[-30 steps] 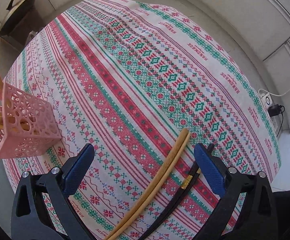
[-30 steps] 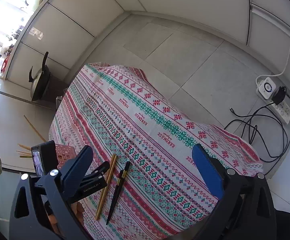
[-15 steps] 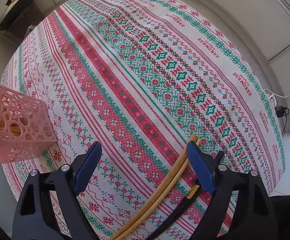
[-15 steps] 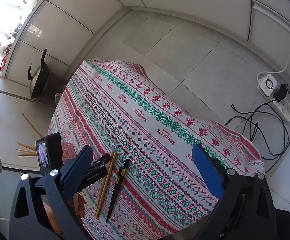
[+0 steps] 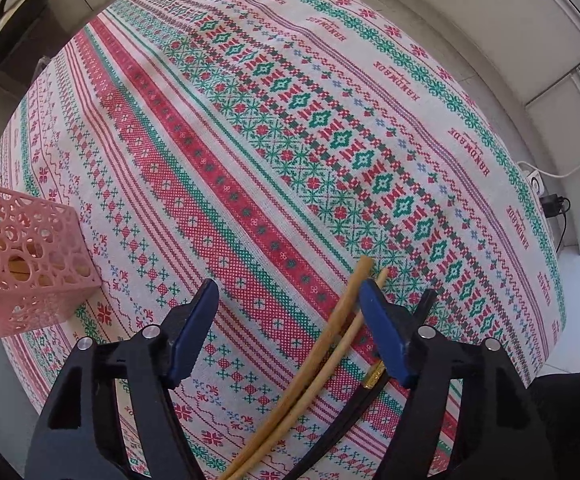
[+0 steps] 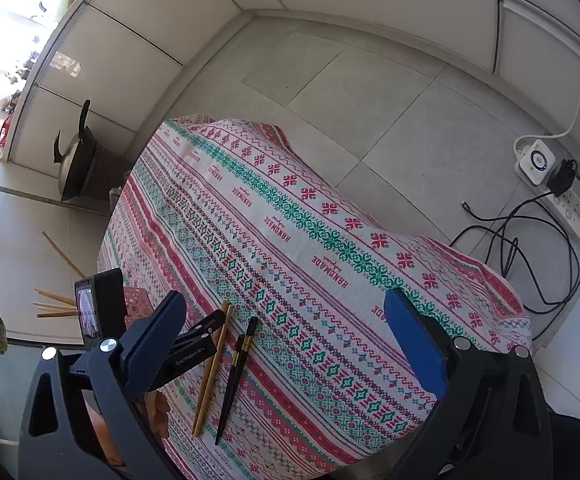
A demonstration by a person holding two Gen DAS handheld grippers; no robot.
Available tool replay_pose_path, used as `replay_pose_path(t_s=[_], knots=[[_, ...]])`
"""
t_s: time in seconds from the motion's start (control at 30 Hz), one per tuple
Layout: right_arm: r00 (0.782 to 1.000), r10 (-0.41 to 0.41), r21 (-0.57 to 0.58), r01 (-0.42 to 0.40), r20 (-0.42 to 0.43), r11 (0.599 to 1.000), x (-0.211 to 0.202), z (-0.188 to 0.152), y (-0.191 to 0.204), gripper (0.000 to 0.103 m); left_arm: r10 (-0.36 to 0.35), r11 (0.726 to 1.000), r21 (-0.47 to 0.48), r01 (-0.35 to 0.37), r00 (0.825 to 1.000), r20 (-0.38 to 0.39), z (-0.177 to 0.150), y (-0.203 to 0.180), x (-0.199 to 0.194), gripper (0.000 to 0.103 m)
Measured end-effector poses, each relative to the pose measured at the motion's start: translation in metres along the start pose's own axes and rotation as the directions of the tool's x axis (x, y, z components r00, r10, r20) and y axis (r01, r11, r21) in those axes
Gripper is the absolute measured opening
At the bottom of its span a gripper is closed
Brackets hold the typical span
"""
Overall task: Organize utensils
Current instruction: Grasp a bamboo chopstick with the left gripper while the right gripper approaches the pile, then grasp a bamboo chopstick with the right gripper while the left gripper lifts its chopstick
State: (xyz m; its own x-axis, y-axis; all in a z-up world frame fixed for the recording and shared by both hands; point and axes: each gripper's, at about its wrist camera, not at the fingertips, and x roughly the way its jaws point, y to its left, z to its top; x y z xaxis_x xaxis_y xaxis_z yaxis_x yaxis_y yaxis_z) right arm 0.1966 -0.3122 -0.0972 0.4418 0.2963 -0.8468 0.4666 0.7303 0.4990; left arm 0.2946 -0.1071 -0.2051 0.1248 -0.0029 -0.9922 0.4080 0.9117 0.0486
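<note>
A pair of wooden chopsticks (image 5: 330, 344) lies on the patterned tablecloth (image 5: 290, 140), with a black pair (image 5: 370, 392) just to its right. My left gripper (image 5: 290, 312) points straight down over them. Its jaws are closing, with the wooden pair's tips between them, close to the right pad (image 5: 378, 328); the left pad is well clear. The black pair lies outside, partly hidden behind the right finger. A pink perforated holder (image 5: 29, 264) with wooden sticks inside stands at the left. My right gripper (image 6: 285, 320) hovers open and empty, looking at both pairs (image 6: 211, 368) (image 6: 235, 376).
The table's edges drop off close on all sides of the cloth (image 6: 330, 240). A wok on a dark stand (image 6: 75, 160) sits beyond the far left corner. A power strip with cables (image 6: 546, 176) lies on the floor at the right.
My left gripper has sunk toward the cloth, and its jaws have narrowed around the tips of the wooden chopsticks. The right gripper has stayed where it was.
</note>
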Motion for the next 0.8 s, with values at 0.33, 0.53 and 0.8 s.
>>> replay_pose_path(t_s=[0.33,0.53,0.8], knots=[[1.000,-0.025,-0.023,0.025,0.001,0.999,0.005,0.000,0.004,0.096,-0.013,1.000,-0.016,0.014,0.998,0.055,-0.001,0.007,0.003,0.017],[0.998,-0.044,-0.061,0.042,-0.035,0.997,0.021,-0.007,0.020,0.096,0.024,0.999,-0.041,-0.019,0.994,0.110,-0.017,0.039,-0.010,0.007],[0.992,-0.059,-0.174,0.040,-0.109,0.984,0.071,-0.032,0.075,0.096,0.077,0.996,-0.052,-0.068,0.976,0.201,-0.070,0.054,-0.075,0.006]])
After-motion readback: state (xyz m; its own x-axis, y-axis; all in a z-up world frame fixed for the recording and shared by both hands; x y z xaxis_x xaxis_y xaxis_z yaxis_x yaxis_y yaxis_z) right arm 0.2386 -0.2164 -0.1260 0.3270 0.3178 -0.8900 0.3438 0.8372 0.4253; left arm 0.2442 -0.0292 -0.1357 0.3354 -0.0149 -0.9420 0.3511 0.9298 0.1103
